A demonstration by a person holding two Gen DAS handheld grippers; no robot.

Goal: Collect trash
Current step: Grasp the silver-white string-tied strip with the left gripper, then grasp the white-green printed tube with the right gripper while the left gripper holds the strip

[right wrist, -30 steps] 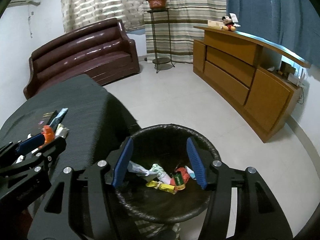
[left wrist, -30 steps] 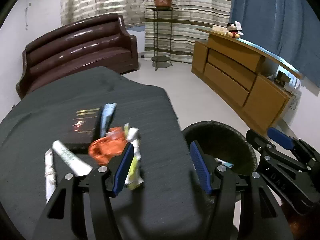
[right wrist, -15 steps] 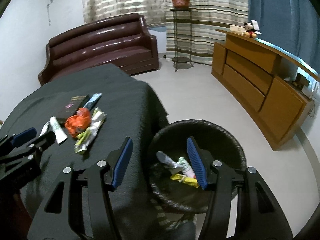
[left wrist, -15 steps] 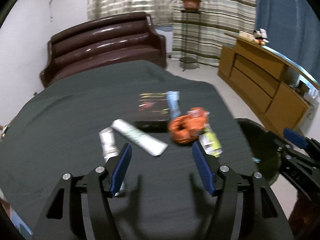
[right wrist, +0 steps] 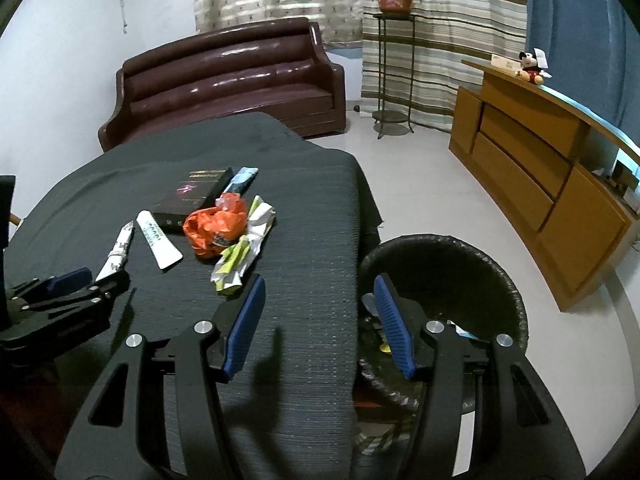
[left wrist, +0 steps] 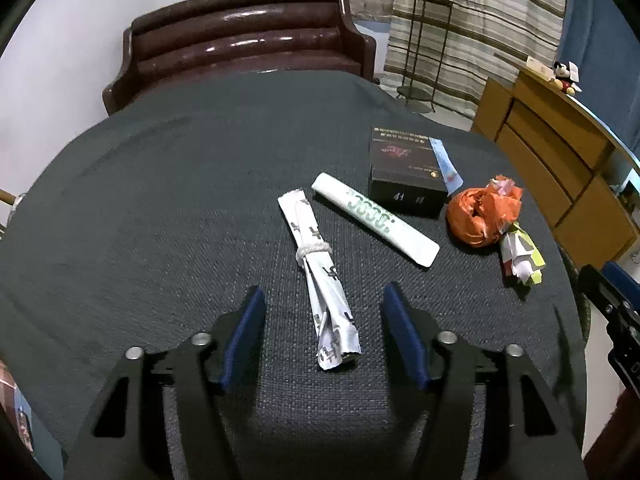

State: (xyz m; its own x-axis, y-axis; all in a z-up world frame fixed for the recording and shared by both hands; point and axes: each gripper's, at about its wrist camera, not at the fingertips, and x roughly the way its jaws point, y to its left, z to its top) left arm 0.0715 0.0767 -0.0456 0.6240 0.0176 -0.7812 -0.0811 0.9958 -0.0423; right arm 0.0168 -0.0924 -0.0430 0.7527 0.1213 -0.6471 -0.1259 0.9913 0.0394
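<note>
On the dark-clothed table (left wrist: 160, 200) lies a twisted white paper wrapper (left wrist: 316, 264), tied at its middle. My left gripper (left wrist: 322, 292) straddles its near end; the jaws are closing, and the pads stand clear of it. Beyond lie a white tube (left wrist: 372, 218), a black box (left wrist: 404, 176), a light blue wrapper (left wrist: 444, 160), a crumpled orange bag (left wrist: 480, 216) and a yellow-green wrapper (left wrist: 520, 256). My right gripper (right wrist: 320, 280) hangs open and holds nothing, over the table's edge beside the black bin (right wrist: 492, 264). Its fingers hide most of the bin's trash.
A brown leather sofa (right wrist: 224, 80) stands behind the table. A metal plant stand (right wrist: 392, 72) and a long wooden sideboard (right wrist: 540, 168) with a plush toy line the far and right walls. Pale tiled floor (right wrist: 420, 168) lies between the table, bin and sideboard.
My left gripper has swung left from the table's bin-side edge to over the white paper wrapper. My right gripper has shifted left from above the bin to the table's edge.
</note>
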